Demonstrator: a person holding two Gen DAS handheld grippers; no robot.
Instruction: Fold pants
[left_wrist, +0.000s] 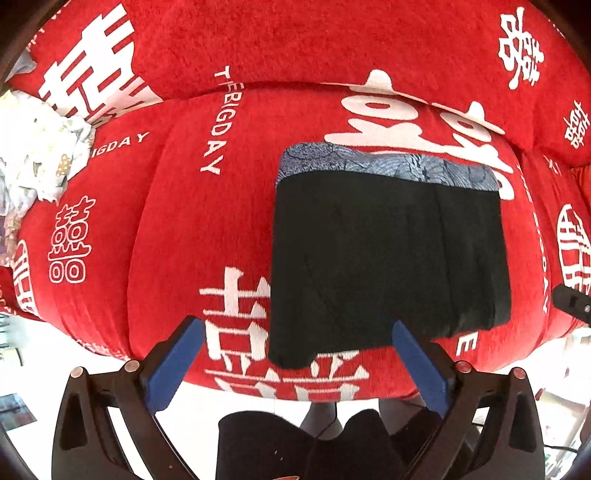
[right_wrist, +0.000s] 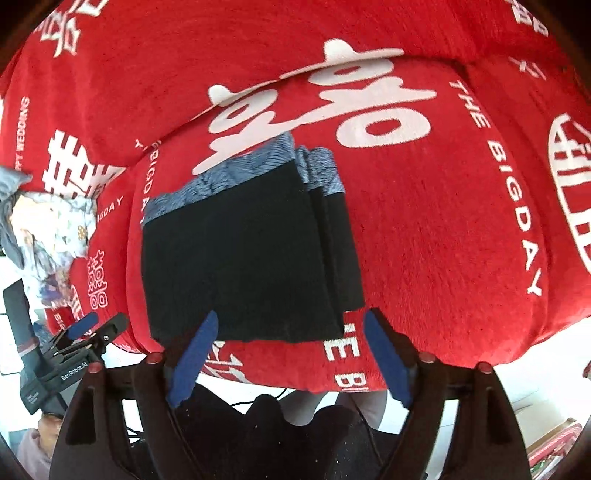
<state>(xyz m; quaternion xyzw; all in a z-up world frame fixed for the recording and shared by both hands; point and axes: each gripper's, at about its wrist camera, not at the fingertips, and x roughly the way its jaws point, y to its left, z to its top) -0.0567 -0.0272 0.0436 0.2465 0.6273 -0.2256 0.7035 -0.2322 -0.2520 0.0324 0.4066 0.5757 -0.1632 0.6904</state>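
Observation:
The black pants with a blue-grey patterned waistband lie folded into a compact stack on the red cushion. They also show in the right wrist view, with layered edges on the right side. My left gripper is open and empty, its blue pads just above the stack's near left corner. My right gripper is open and empty, hovering at the stack's near edge. The left gripper also shows at the left of the right wrist view.
The red cover with white characters drapes the seat and backrest. A crumpled pile of pale patterned clothes lies at the cushion's left end. The cushion's front edge drops off just beneath both grippers. The person's dark legs are below.

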